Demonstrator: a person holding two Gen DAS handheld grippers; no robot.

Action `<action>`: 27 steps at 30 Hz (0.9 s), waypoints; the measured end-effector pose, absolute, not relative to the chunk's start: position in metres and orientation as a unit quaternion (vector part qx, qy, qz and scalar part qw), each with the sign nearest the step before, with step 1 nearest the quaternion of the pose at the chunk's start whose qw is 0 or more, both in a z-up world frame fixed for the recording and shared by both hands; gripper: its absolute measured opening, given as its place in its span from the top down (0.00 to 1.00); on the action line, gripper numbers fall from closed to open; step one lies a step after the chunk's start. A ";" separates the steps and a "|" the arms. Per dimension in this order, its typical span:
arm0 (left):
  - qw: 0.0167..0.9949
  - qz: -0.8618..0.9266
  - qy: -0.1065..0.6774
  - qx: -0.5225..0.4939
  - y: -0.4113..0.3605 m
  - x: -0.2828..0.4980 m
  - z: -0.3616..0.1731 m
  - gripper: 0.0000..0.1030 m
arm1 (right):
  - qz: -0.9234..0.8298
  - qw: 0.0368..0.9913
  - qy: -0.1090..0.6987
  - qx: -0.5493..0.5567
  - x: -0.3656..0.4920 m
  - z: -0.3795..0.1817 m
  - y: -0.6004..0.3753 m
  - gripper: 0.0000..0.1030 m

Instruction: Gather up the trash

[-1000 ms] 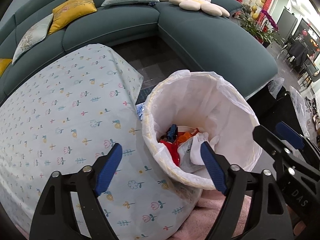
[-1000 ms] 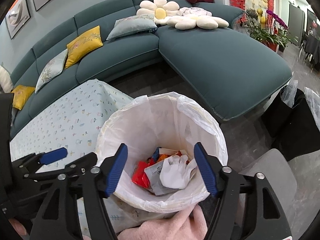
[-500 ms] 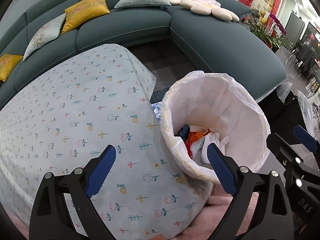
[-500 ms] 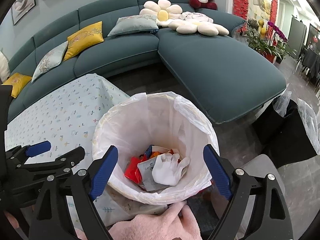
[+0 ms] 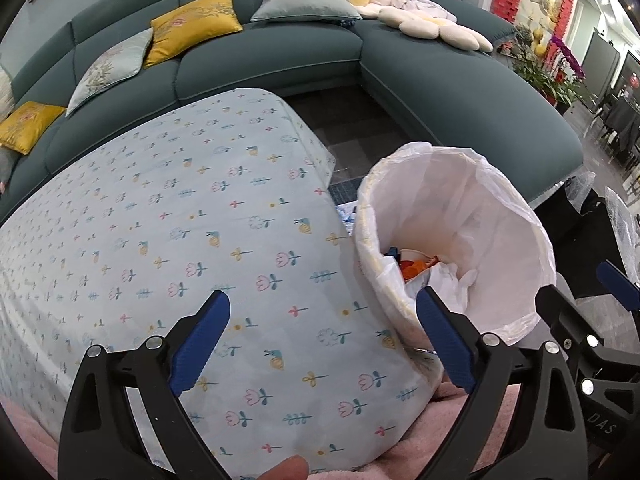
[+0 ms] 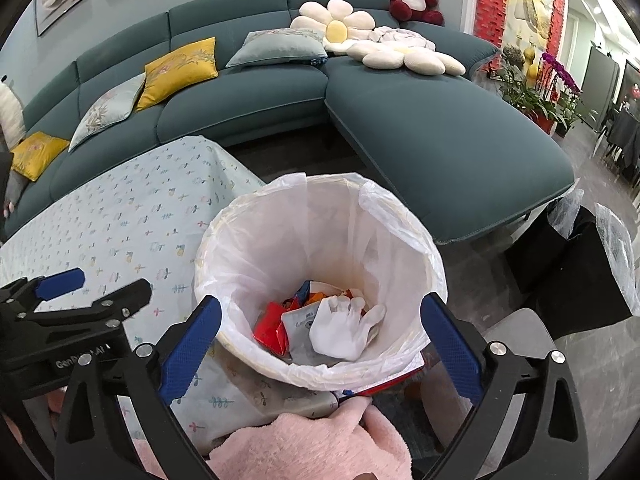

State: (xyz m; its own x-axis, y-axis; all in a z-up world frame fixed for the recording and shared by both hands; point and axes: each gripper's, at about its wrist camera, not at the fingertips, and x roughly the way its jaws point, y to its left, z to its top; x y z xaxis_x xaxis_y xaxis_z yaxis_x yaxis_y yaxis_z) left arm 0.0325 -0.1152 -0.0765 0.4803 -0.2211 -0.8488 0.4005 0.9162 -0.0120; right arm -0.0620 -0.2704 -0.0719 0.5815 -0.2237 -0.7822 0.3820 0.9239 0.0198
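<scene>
A round bin with a white liner (image 6: 320, 188) stands by the table and holds crumpled trash: a white glove-like wad (image 6: 344, 332), a red wrapper (image 6: 272, 330) and other wrappers. My right gripper (image 6: 320, 306) hovers above its near rim; its jaws are opening and nothing is pinched between the blue pads. My left gripper (image 5: 322, 300) is open and empty over the flower-print tablecloth (image 5: 160, 220), with the bin (image 5: 460, 184) just right of it. Each gripper shows in the other's view: the right gripper (image 5: 580, 320) and the left gripper (image 6: 80, 292).
A teal corner sofa (image 6: 440, 128) with cushions wraps around behind. Dark floor lies between it and the table. Black bags (image 6: 580, 260) sit on the right, potted plants (image 6: 552, 92) beyond. A pink fuzzy sleeve (image 6: 312, 436) shows below the bin.
Both pairs of jaws have spread wider. The left gripper has shifted left, off the bin and over the tablecloth. The right one stays above the bin, where the trash lies unmoved.
</scene>
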 end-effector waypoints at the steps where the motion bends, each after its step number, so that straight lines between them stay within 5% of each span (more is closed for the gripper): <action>1: 0.856 -0.179 0.475 0.094 -0.112 0.032 -0.077 0.13 | -0.170 0.884 0.425 0.093 -0.063 -0.073 -0.269 0.07; 27: 0.874 -0.151 0.452 0.092 -0.093 0.019 -0.077 0.13 | -0.177 0.883 0.420 0.111 -0.057 -0.074 -0.280 0.07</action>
State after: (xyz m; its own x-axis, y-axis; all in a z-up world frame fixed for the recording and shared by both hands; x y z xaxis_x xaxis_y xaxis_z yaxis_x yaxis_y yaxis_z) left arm 0.0186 -0.0925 -0.0766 0.5451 -0.1808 -0.8187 0.3468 0.9377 0.0237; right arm -0.0566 -0.2799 -0.0737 0.5853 -0.2187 -0.7808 0.4054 0.9129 0.0482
